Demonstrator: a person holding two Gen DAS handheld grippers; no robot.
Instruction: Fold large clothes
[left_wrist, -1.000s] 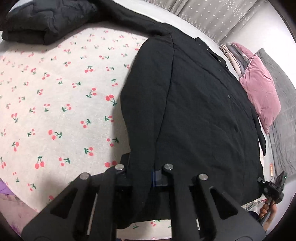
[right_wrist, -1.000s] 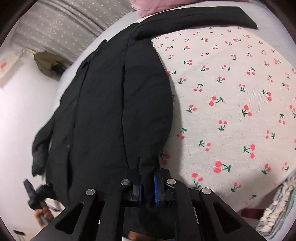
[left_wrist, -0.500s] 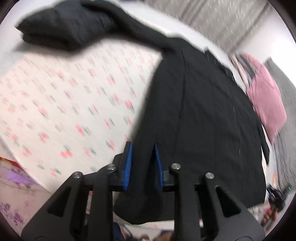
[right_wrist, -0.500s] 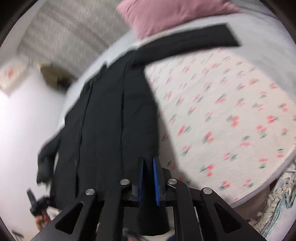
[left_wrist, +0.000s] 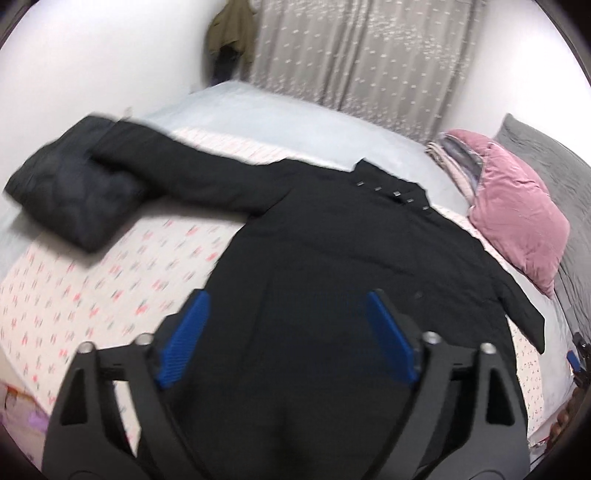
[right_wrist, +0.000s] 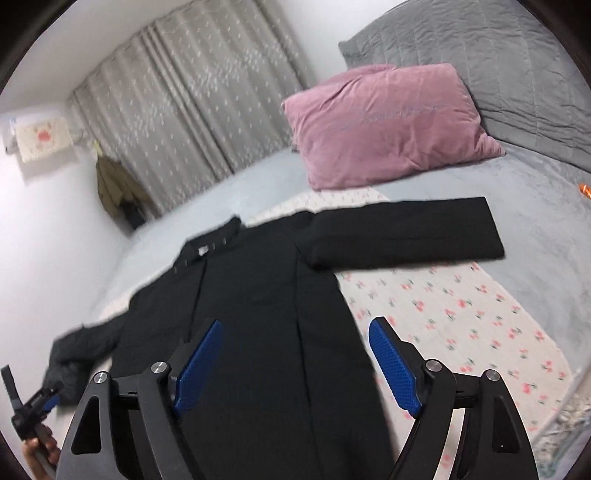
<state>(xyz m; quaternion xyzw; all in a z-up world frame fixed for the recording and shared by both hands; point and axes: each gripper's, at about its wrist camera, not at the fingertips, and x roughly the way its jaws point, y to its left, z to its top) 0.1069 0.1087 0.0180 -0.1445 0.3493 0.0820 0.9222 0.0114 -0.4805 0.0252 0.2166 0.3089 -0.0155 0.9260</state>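
A long black coat (left_wrist: 332, 266) lies flat on the cherry-print sheet (left_wrist: 110, 288), collar toward the curtains. One sleeve stretches out to the left (left_wrist: 177, 173) in the left wrist view; the other stretches right (right_wrist: 406, 232) in the right wrist view. My left gripper (left_wrist: 284, 339) is open and empty above the coat's lower part. My right gripper (right_wrist: 295, 365) is open and empty above the coat's (right_wrist: 258, 295) hem area. The other gripper shows small at the far left of the right wrist view (right_wrist: 33, 406).
A folded dark padded garment (left_wrist: 70, 195) lies at the left by the sleeve end. A pink pillow (right_wrist: 384, 122) and a grey quilt (right_wrist: 480, 55) lie at the bed's head. Curtains (left_wrist: 351, 55) and a hanging olive jacket (right_wrist: 114, 184) are behind.
Both grippers have let go of the coat's hem, opened wide and lifted, tilting up so the whole coat and the room show.
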